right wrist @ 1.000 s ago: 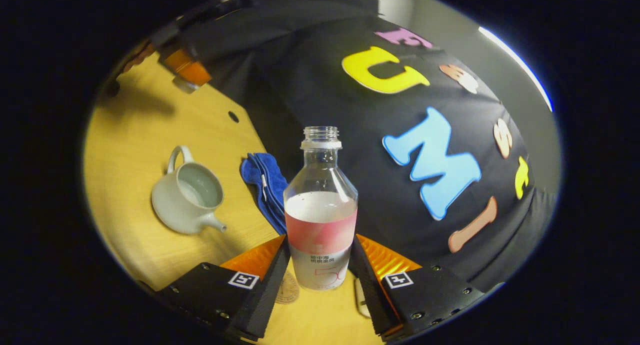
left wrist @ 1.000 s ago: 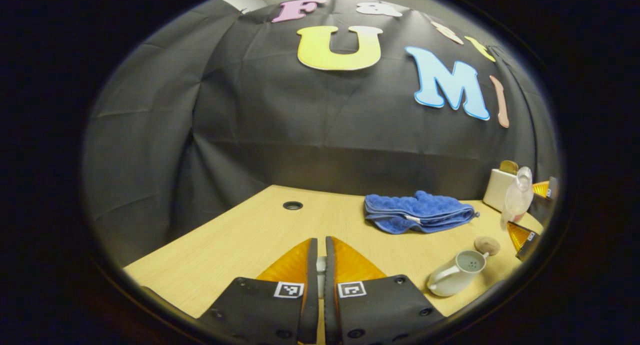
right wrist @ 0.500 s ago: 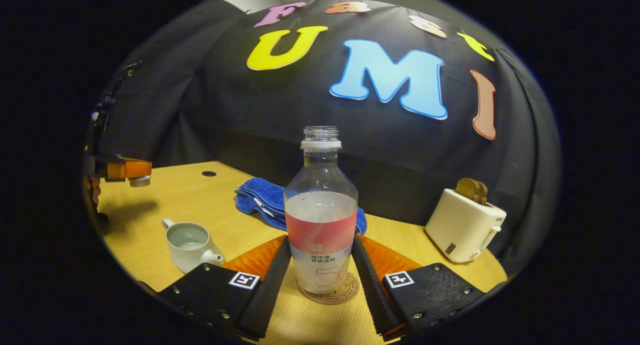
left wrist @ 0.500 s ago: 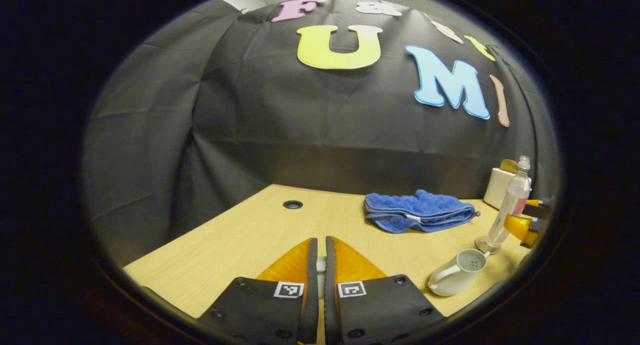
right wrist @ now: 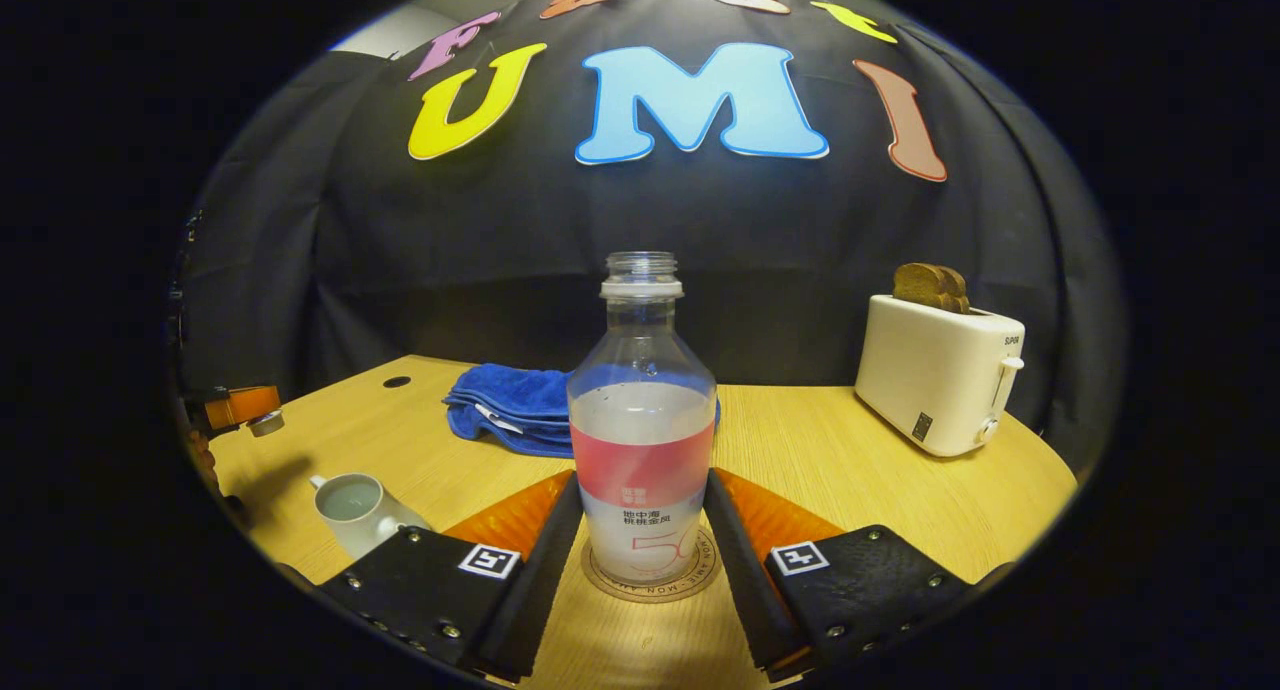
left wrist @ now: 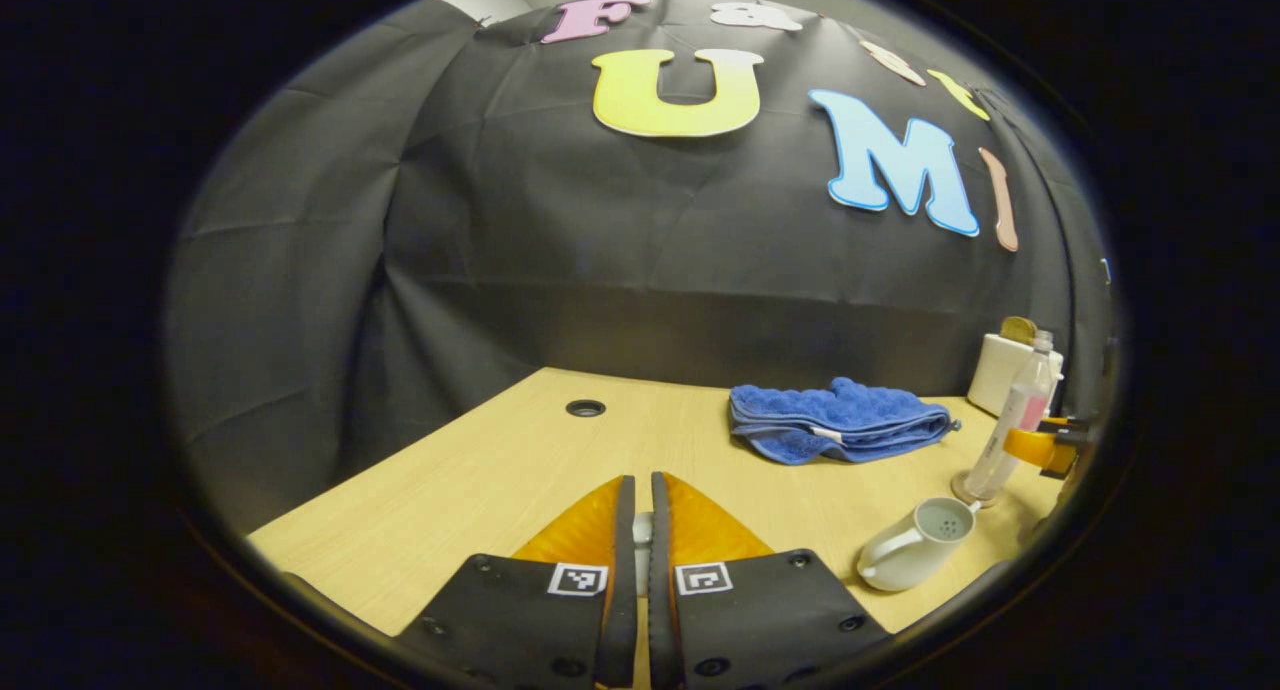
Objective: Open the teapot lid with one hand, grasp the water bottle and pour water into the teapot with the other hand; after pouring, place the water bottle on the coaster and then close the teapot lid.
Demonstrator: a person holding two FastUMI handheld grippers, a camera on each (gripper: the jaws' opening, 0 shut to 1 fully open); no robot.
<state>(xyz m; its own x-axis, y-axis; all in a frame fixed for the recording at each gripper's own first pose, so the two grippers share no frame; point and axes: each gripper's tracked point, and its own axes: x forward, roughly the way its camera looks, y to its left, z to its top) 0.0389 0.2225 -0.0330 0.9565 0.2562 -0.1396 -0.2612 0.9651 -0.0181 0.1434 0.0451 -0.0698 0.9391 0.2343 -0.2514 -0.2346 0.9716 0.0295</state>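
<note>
The clear water bottle, uncapped and part full, stands upright on the round coaster. My right gripper is shut on its labelled lower half, one finger on each side. The white teapot sits lidless to the left with water inside. In the left gripper view, my left gripper is shut on the small pale teapot lid, held above the table. The teapot and the bottle lie at the far right. The right gripper view shows the left gripper holding the lid above and left of the teapot.
A folded blue towel lies behind the bottle near the back wall. A white toaster with bread in it stands at the back right. The wooden table has a cable hole near its far edge.
The right gripper levelled out and brought the bottle down from beside the teapot onto the coaster, where it now stands upright. The left gripper held the lid still.
</note>
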